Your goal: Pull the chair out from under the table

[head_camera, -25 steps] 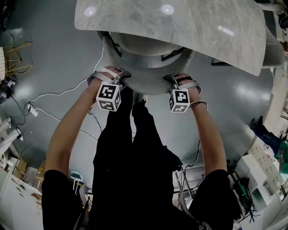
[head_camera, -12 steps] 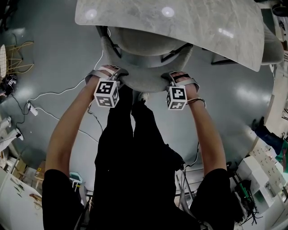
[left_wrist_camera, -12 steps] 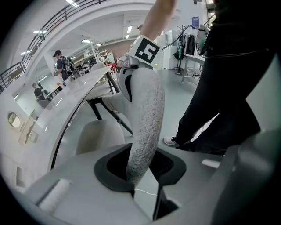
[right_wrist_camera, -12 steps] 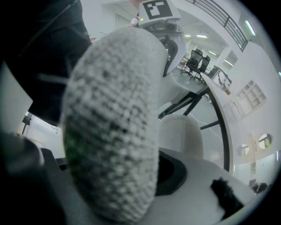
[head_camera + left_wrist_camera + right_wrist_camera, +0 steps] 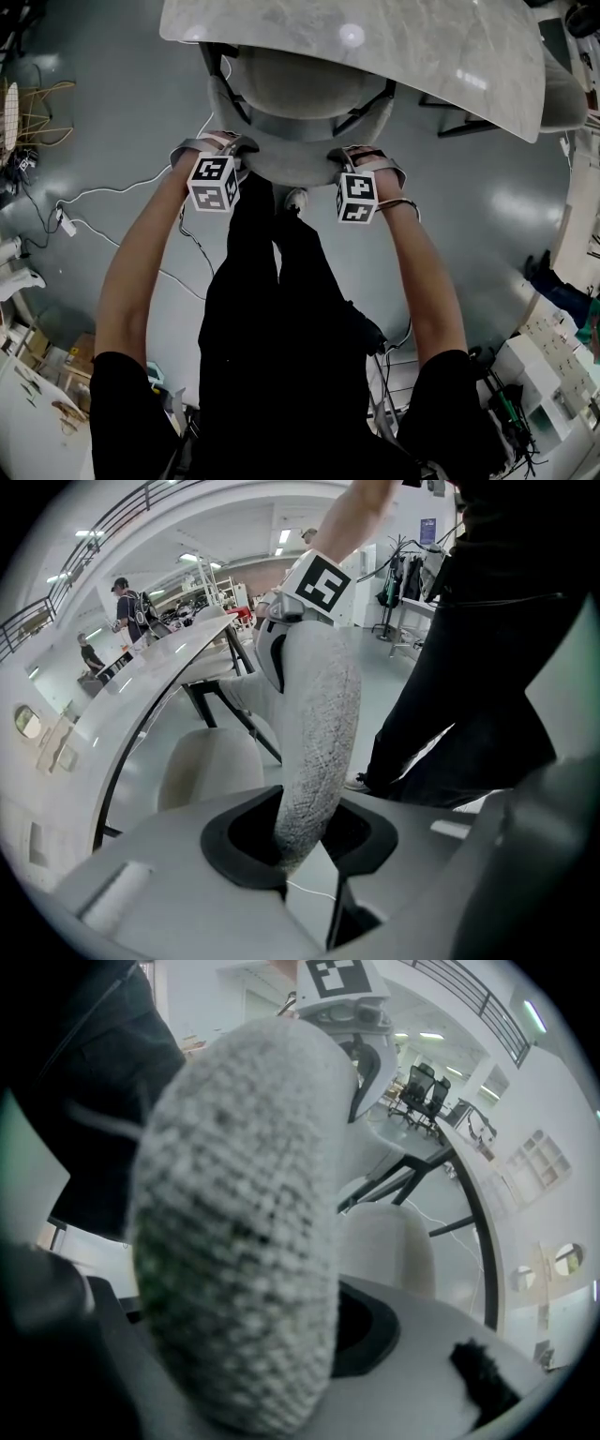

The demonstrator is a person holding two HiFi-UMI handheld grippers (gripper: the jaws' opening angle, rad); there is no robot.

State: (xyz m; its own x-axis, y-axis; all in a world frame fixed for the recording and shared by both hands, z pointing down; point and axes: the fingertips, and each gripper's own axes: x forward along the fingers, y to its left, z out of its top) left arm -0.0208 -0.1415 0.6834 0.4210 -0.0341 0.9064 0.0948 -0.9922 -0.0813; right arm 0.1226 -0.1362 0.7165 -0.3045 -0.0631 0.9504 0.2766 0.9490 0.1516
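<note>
The person's legs (image 5: 272,281) stand close behind the chair (image 5: 292,127), so the pull is best made by stepping back, not by bending the arms alone. A white cable (image 5: 122,192) lies on the floor (image 5: 487,216) just left of the legs and should be minded.

Next out, the left claw (image 5: 217,146) pinches the padded top edge of the chair back (image 5: 286,167) near its left end. The right claw (image 5: 354,159) pinches the same edge near its right end. In each gripper view the woven edge sits deep between the jaws, clamped.

The padding looks soft and may give, so I would pull with both hands evenly and level, straight toward the body. An uneven pull would likely twist the chair, and an upward one would tip it.

Farther off, the seat (image 5: 291,80) lies largely beneath the worktop (image 5: 403,47). The pull should go on until the seat clears that edge.
</note>
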